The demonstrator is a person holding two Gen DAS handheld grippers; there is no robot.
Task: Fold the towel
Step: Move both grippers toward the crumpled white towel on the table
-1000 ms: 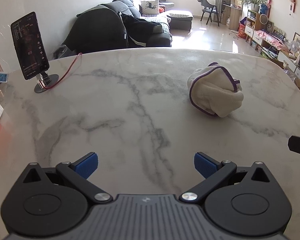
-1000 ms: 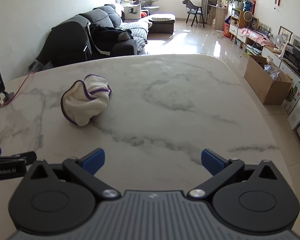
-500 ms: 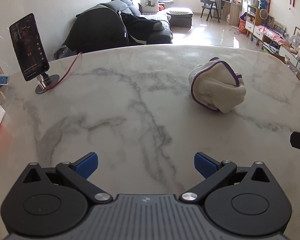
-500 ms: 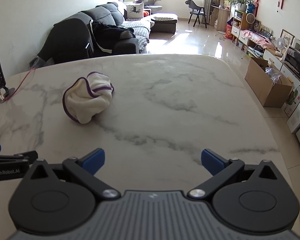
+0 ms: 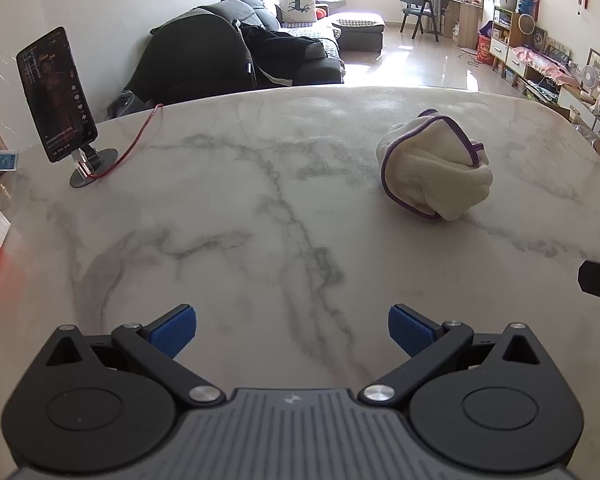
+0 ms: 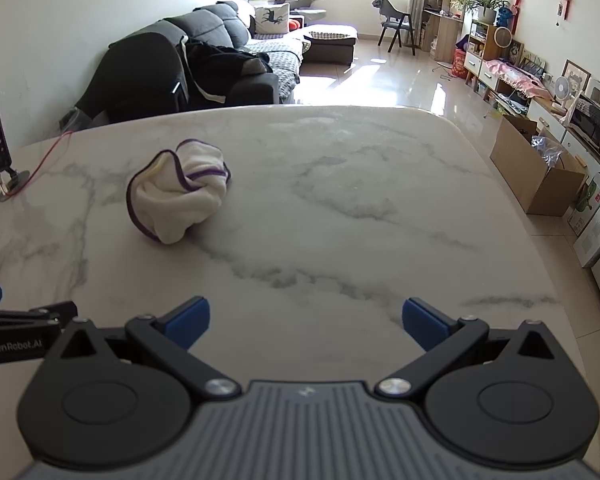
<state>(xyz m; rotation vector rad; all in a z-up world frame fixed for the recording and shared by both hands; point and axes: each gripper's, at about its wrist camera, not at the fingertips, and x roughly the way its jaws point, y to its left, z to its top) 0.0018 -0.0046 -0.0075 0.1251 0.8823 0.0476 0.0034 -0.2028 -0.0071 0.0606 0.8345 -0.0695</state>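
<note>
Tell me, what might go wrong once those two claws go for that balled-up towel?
The towel is bunched into a ball, so a gripper may pinch several layers at once and fail to spread it flat. The marble table looks smooth, so the towel might slide when tugged instead of opening. A wide sweep to the left could catch the red cable and topple the phone on its stand.

Your left gripper point(image 5: 292, 330) hung spread wide above the marble table point(image 5: 240, 216); the towel point(image 5: 434, 170) lay bunched ahead, untouched.
</note>
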